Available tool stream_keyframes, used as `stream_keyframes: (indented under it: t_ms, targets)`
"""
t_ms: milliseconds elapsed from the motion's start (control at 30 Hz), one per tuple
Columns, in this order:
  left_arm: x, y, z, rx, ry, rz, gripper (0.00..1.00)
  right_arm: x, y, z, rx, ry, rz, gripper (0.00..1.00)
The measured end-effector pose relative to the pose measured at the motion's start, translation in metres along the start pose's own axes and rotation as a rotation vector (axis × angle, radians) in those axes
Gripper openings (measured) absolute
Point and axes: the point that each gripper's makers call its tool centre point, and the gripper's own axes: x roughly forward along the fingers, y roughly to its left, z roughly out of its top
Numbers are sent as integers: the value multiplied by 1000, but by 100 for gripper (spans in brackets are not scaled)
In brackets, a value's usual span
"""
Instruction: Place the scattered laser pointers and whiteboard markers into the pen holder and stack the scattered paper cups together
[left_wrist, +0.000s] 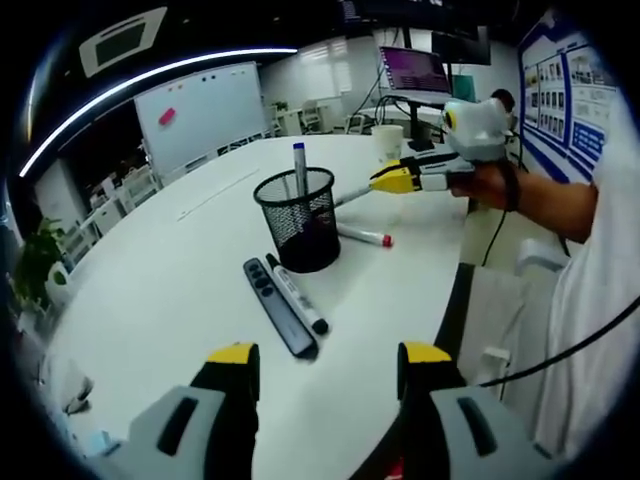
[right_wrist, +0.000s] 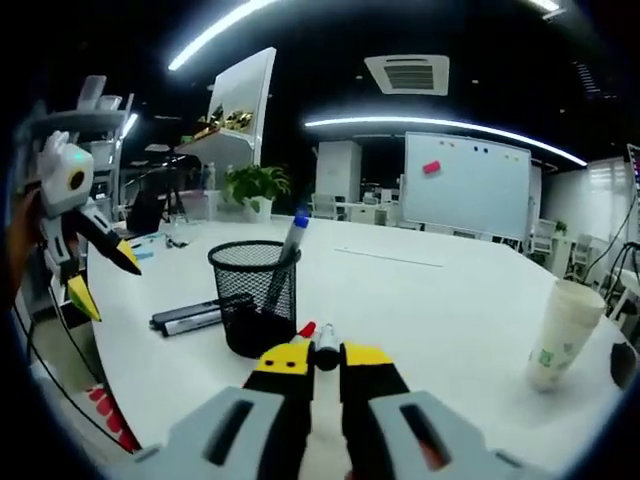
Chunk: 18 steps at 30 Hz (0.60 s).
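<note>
Right gripper (right_wrist: 317, 362) pinches a marker (right_wrist: 325, 349) beside the pen holder (right_wrist: 253, 295).

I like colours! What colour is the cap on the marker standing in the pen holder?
Blue. The marker stands in the black mesh pen holder, clearest in the right gripper view.

No legible text, labels or numbers.

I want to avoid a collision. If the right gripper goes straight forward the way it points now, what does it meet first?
Probably the mesh pen holder. The right gripper, shut on a marker, points at the holder's near wall, just past the marker's tip. Depth is unclear, so the gap cannot be judged.
</note>
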Motion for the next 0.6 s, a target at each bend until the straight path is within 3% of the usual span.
stream_keyframes:
  t_ms: [600]
  targets:
    - [-3, -1, -2, -6, -1, 4, 56, -4, -3, 19, -40, -70, -36, 11]
